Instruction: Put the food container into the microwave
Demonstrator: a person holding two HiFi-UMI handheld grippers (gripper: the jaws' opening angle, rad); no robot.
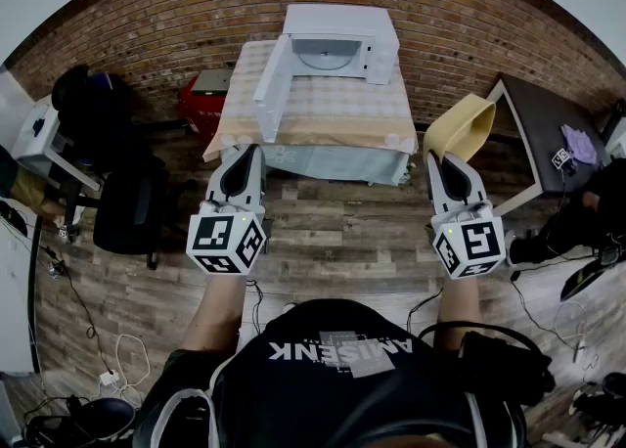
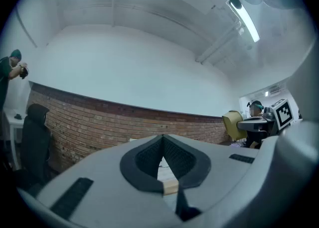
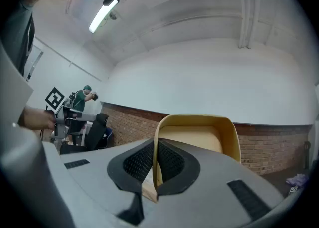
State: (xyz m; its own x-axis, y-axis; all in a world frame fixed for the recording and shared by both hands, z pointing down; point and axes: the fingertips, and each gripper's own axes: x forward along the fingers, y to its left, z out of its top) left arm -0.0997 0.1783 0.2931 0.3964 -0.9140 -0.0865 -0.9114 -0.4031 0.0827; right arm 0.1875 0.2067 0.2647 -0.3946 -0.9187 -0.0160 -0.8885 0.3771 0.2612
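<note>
The food container (image 3: 197, 137) is a mustard-yellow tub with rounded corners and a thin rim. It is tipped on its side, its open mouth facing back along the jaws of the right gripper (image 3: 155, 145). One side wall stands between those jaws, and the rest juts past their tips. The white microwave (image 1: 337, 45) stands upright well ahead of the jaws. Its door (image 1: 272, 89) is swung wide to the left, and a round turntable (image 1: 325, 58) shows inside.

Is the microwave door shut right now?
No, the door of the microwave stands swung open to the left, showing the round plate inside.
</note>
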